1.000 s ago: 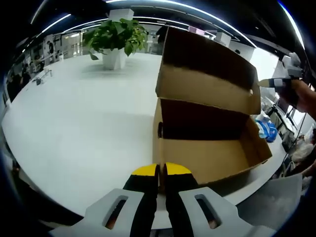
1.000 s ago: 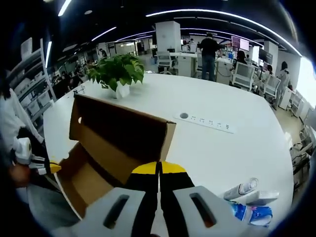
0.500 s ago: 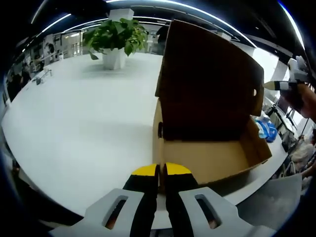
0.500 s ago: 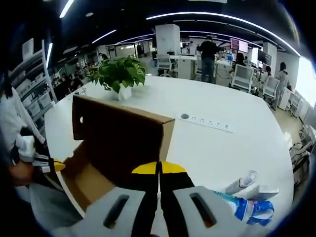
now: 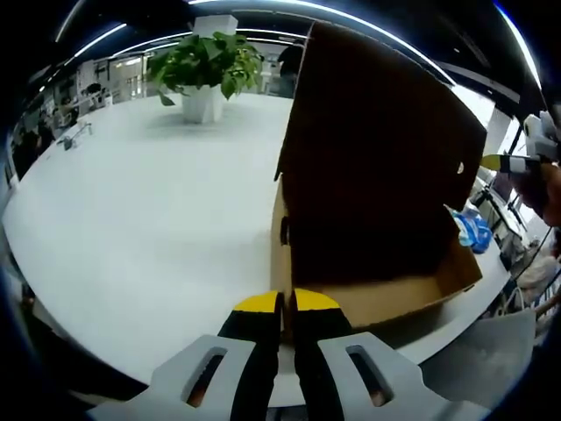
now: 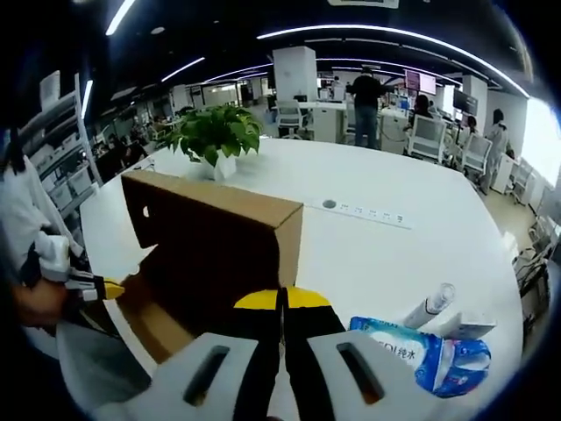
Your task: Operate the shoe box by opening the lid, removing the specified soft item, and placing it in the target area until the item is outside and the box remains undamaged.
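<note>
A brown cardboard shoe box [image 5: 386, 298] stands on the white table [image 5: 149, 210]. Its hinged lid [image 5: 377, 149] leans over the box and hides most of the inside. My left gripper [image 5: 281, 303] is shut, its yellow tips against the box's near corner. In the right gripper view the lid [image 6: 219, 232] covers the box from above, and my right gripper [image 6: 282, 300] is shut just below the lid's corner. A blue soft pack [image 6: 421, 355] lies on the table outside the box, also seen as the blue pack [image 5: 469, 230] behind it.
A potted plant [image 5: 206, 66] stands at the table's far side. A white tube [image 6: 428, 307] and a small white box [image 6: 469, 326] lie by the blue pack. A power strip [image 6: 368, 215] lies on the table. People and office chairs are behind.
The lid has swung down from upright and now leans over the box. The right gripper's view has shifted, bringing the blue pack further into it. The left gripper has stayed put.
</note>
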